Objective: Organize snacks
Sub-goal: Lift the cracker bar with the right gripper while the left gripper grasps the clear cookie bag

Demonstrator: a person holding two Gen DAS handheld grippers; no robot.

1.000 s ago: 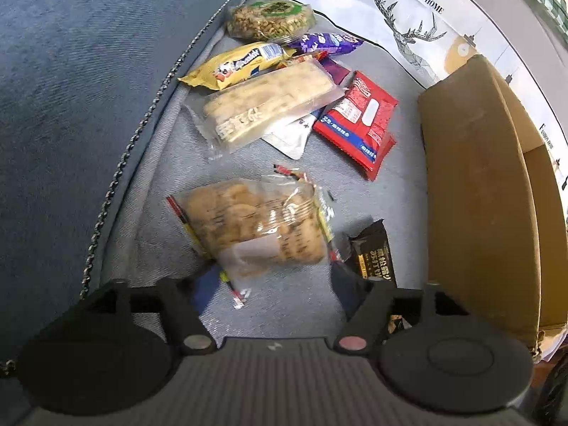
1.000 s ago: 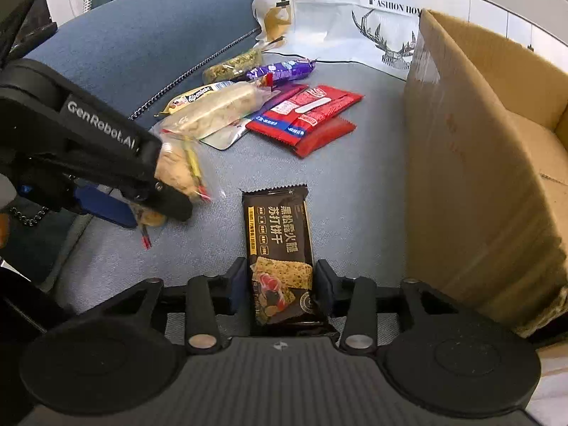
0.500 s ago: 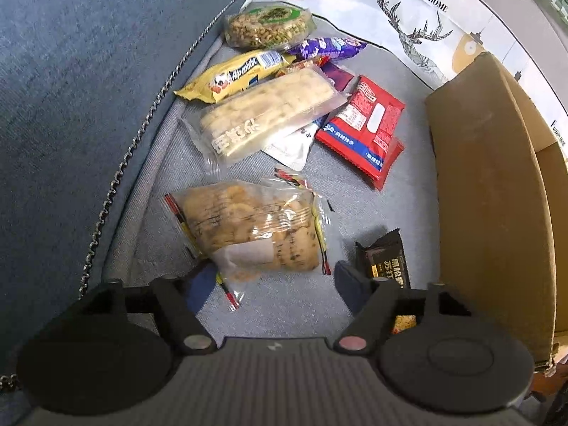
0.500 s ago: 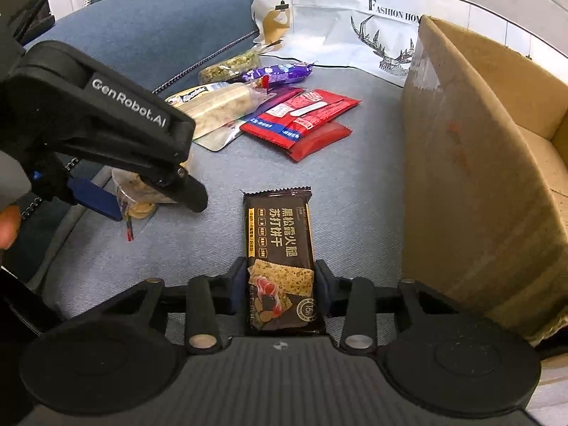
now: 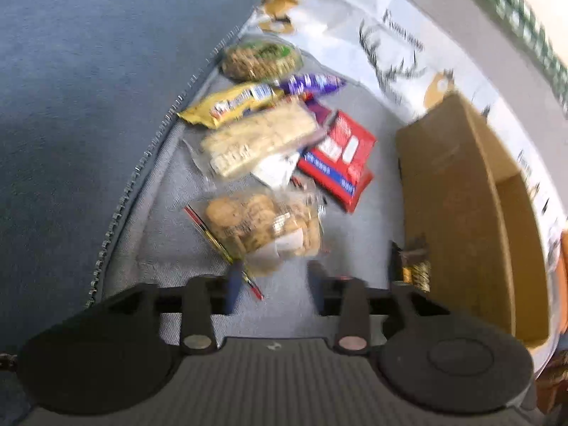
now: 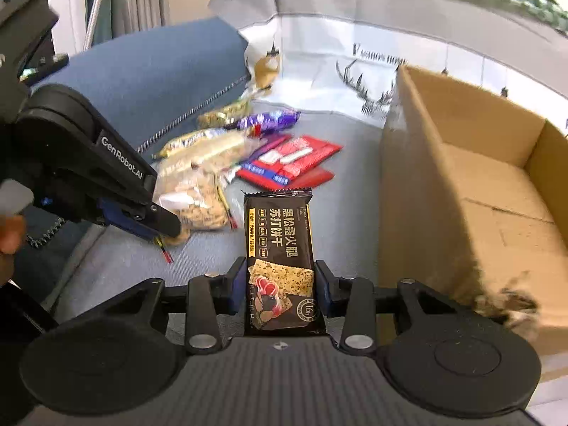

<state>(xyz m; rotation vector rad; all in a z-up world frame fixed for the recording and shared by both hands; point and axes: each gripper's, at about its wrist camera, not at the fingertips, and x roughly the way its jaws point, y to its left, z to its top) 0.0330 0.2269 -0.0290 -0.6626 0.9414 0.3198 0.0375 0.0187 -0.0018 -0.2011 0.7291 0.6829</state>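
Observation:
My right gripper [image 6: 280, 287] is shut on a black cracker packet [image 6: 278, 248] and holds it above the grey cushion, just left of an open cardboard box [image 6: 479, 191]. My left gripper [image 5: 275, 284] is open; its blue fingers sit at the near edge of a clear bag of round biscuits [image 5: 262, 227], which rests on the cushion. The left gripper [image 6: 142, 220] also shows in the right wrist view beside that bag [image 6: 198, 198]. The box [image 5: 461, 213] stands to the right in the left wrist view, which is blurred.
More snacks lie on the cushion: a red packet [image 5: 340, 156], a long clear wafer bag [image 5: 255, 142], a yellow packet [image 5: 230, 104], a purple packet [image 5: 312, 83] and a green-labelled nut pack [image 5: 261, 58]. A blue sofa back [image 5: 88, 88] rises at the left.
My right gripper has lifted the black packet off the cushion and the box interior has come into view. My left gripper has pulled back slightly and its fingers have narrowed around the biscuit bag's near edge.

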